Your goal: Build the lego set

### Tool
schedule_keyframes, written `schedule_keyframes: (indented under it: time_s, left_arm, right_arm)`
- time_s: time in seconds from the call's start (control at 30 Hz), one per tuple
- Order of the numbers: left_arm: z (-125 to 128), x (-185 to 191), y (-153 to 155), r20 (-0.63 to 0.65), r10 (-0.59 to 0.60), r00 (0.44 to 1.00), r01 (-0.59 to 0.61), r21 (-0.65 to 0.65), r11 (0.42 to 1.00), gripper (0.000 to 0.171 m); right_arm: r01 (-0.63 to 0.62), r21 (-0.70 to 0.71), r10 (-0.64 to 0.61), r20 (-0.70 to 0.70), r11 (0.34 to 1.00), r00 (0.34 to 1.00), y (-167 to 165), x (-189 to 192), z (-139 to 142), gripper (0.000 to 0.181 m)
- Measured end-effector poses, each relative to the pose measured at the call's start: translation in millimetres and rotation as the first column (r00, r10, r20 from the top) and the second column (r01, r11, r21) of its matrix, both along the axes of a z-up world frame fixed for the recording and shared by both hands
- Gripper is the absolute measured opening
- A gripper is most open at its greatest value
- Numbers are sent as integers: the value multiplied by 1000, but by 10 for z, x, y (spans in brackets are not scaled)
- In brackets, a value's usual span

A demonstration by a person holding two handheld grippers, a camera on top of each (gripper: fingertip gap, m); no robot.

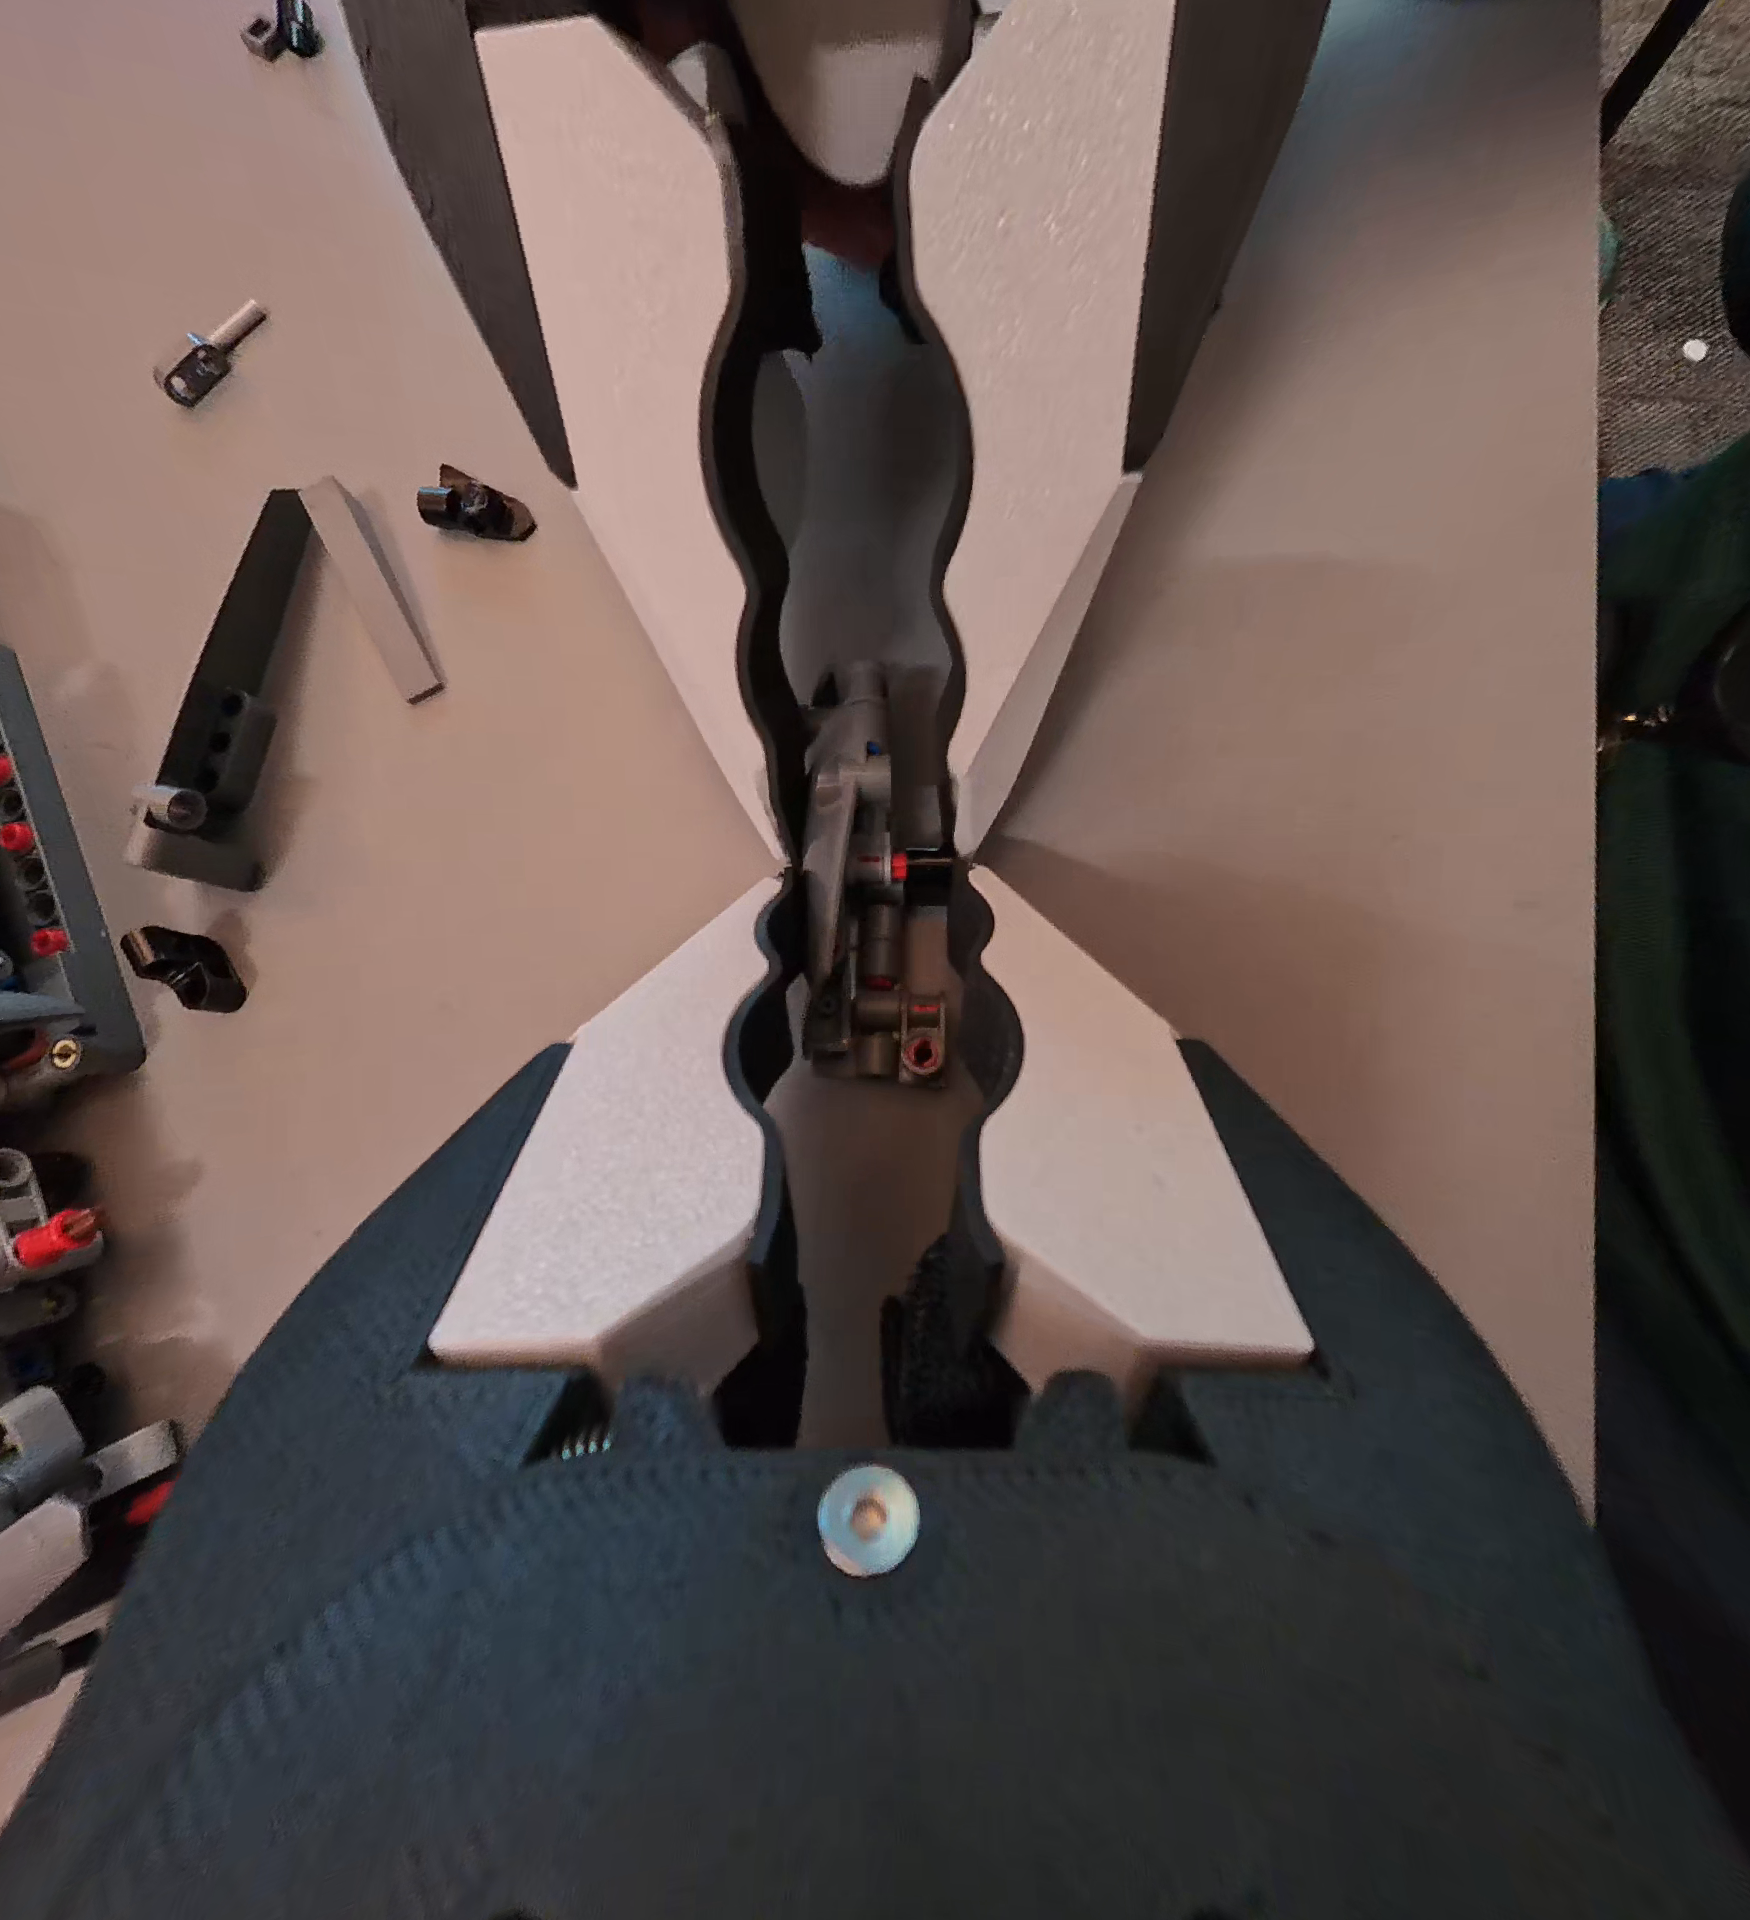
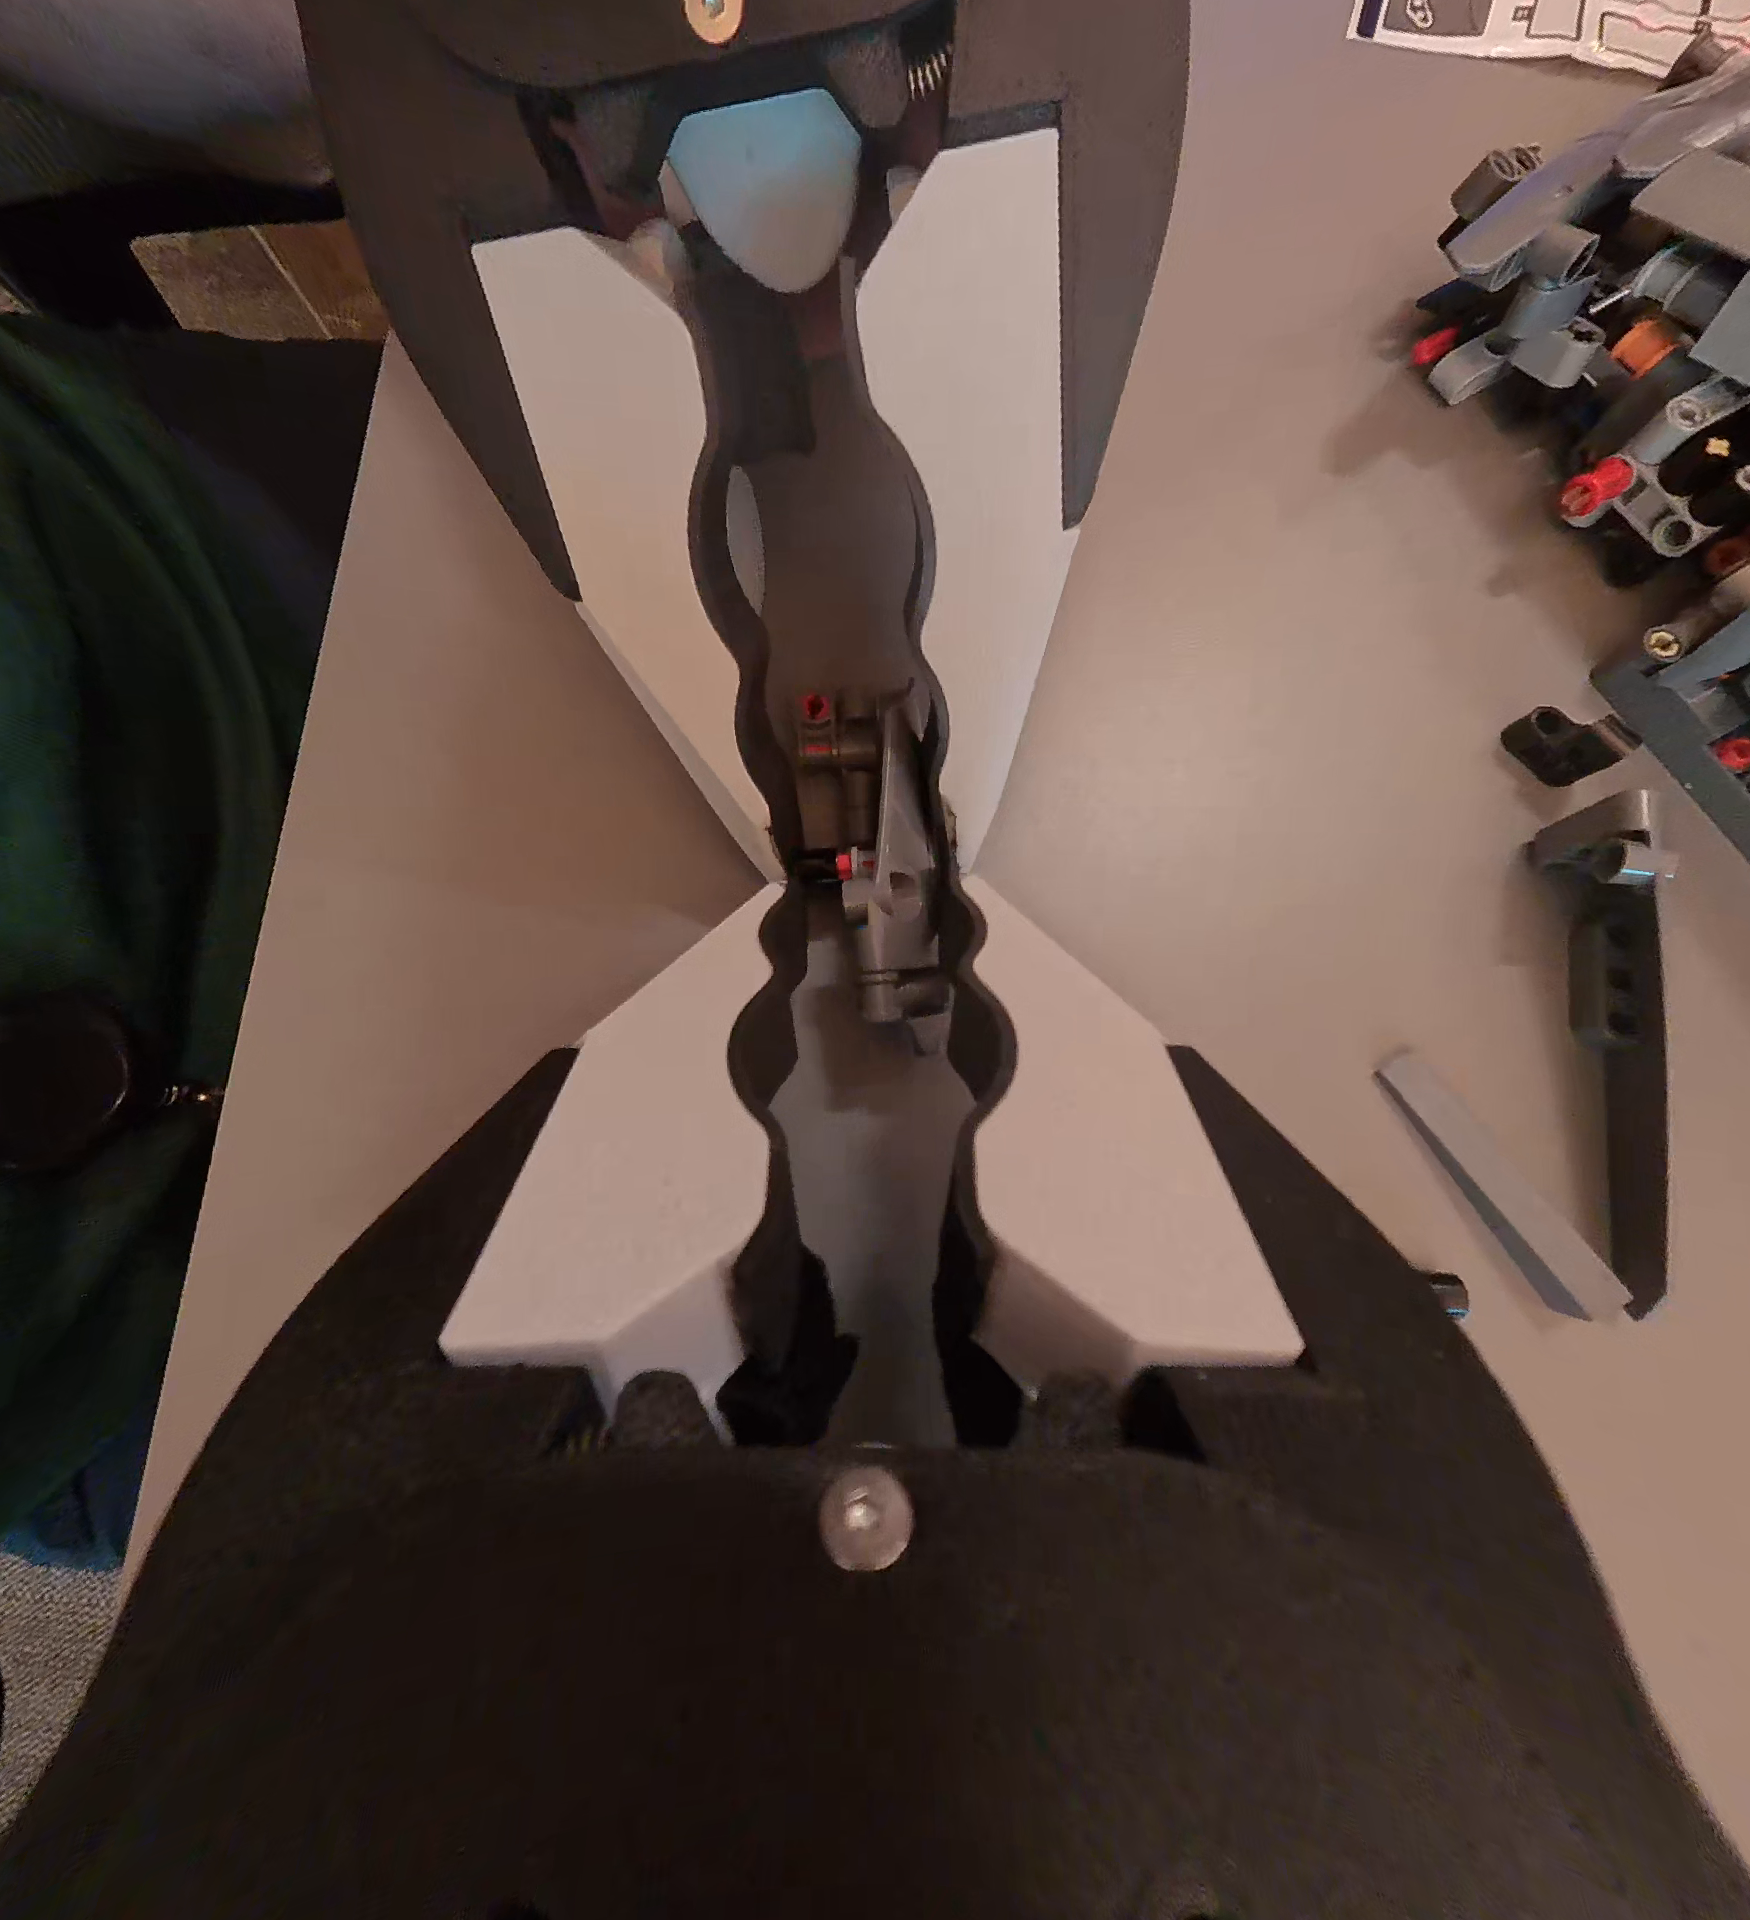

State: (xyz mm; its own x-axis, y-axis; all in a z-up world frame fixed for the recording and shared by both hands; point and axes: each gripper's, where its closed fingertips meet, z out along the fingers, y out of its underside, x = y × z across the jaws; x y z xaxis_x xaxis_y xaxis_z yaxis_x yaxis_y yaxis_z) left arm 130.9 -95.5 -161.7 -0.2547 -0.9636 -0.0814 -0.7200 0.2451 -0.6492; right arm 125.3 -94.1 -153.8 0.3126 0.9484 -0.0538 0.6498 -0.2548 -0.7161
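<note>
My two grippers meet tip to tip above the white table (image 1: pixel 1318 727). Between them is a small grey lego sub-assembly (image 1: pixel 876 966) of connectors with red pins and a flat grey panel. My left gripper (image 1: pixel 876 883) is shut on its near end. The right gripper's white fingers (image 1: pixel 622 416) come in from the top of the left wrist view and clamp its far end. In the right wrist view my right gripper (image 2: pixel 871 883) is shut on the same sub-assembly (image 2: pixel 881 935), and the left gripper's fingers (image 2: pixel 964 468) come in from the top.
A large, partly built grey model (image 1: pixel 9 883) (image 2: pixel 1733 364) lies beside the grippers. Loose parts lie near it: a long black panel (image 1: pixel 227 665), a light grey strip (image 1: pixel 372 592), black connectors (image 1: pixel 476 509). A person in green (image 1: pixel 1723 935) sits at the table edge. A booklet (image 2: pixel 1536 31) lies far off. Both grippers' tips are close together, under 4 cm apart.
</note>
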Motion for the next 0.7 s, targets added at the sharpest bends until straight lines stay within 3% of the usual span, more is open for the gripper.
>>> schedule_keyframes:
  time_s: [0.7]
  left_arm:
    - [-4,-15,-13,-94,-51,994,58,72,996,24]
  right_arm:
    - [-60,26,57,93,998,994,-14,-3,-9,21]
